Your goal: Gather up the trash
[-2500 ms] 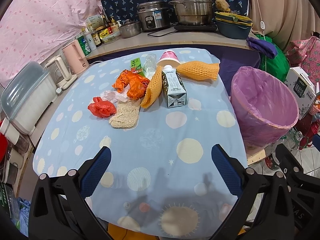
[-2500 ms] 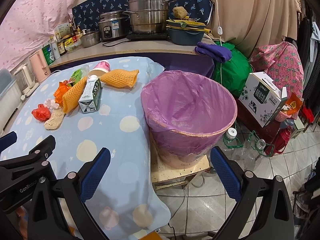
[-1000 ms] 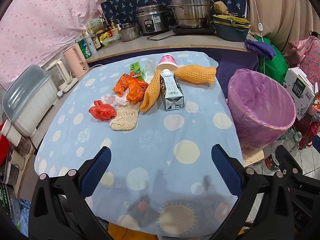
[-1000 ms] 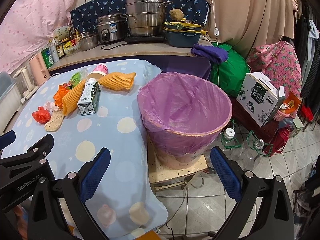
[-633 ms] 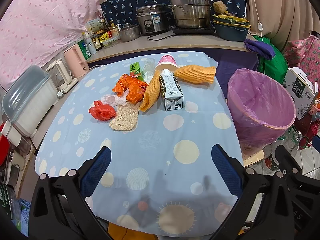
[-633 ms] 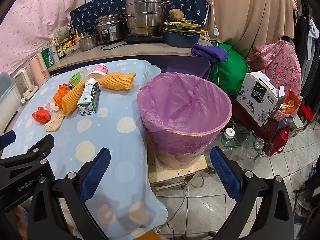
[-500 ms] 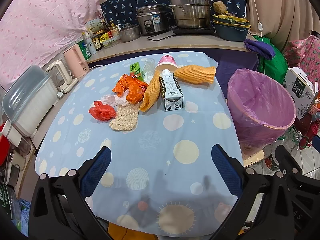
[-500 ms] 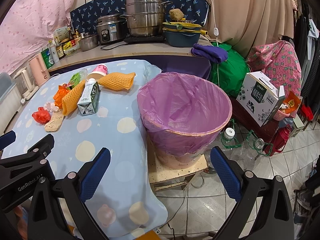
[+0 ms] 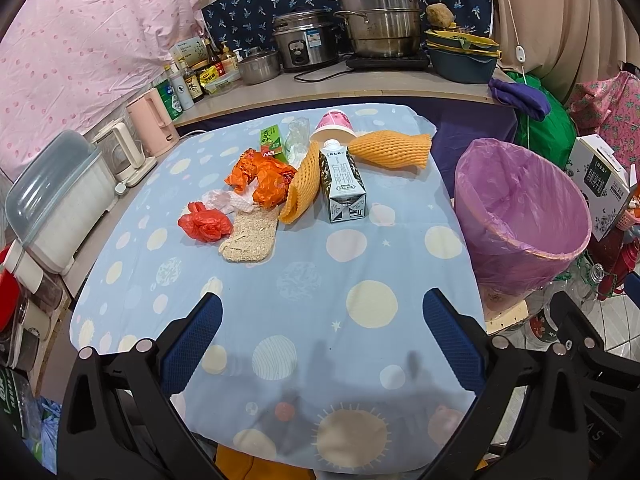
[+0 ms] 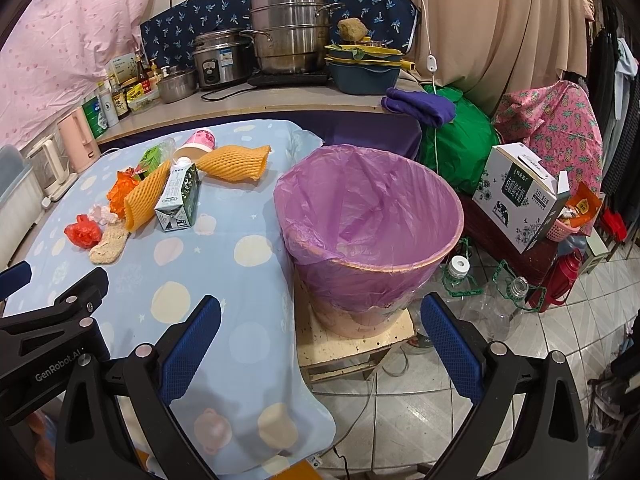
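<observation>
Your left gripper [image 9: 322,334] is spread wide and holds nothing above the near bench [image 9: 304,280]. Your right gripper [image 10: 320,338] is equally wide, empty, facing the purple-lined bin [image 10: 370,232] beside the bench. The trash lies clustered mid-bench: milk carton [image 9: 343,180], red bag [image 9: 205,227], orange foam sleeve [image 9: 390,149].

The left gripper [image 9: 322,336] has its jaws wide apart, and there is nothing between its blue pads [image 9: 192,346]. The right gripper [image 10: 320,336] has wide jaws too and holds nothing. The left gripper also shows at the left edge of the right wrist view.
</observation>
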Motion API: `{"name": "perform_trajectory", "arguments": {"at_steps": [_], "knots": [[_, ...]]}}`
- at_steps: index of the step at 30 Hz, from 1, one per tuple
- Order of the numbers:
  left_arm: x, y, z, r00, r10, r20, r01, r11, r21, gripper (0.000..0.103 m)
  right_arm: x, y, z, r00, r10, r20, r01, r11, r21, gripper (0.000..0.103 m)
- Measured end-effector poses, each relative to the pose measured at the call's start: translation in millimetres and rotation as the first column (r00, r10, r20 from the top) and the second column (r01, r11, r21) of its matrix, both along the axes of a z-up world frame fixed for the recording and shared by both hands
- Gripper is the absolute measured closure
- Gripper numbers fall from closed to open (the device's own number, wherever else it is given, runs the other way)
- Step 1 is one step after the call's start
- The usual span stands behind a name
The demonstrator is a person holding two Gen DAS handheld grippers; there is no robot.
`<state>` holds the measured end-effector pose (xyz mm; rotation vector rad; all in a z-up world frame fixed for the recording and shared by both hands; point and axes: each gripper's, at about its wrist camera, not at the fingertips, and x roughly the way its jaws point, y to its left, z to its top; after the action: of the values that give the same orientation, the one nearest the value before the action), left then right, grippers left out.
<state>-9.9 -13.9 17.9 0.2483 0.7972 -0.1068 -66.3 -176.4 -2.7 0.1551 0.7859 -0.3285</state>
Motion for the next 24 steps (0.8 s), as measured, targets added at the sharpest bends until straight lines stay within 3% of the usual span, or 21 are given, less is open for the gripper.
{"name": "perform_trajectory", "arguments": {"at_steps": [14,24], "knots": [[7,-1,3,0.999,0.017,-0.036,-0.018,1.0,-0.017,0.007,6,-5,-1,1.0,-0.007,-0.016,0.007,1.0,0.002,0.007],[50,30,-31,0.991,0.084,-0.103,-0.088,0.995,-0.039,0.007,51,1,-25,0.998,0.017,-0.064,-0.017,1.0,-0.01,0.007]]}}
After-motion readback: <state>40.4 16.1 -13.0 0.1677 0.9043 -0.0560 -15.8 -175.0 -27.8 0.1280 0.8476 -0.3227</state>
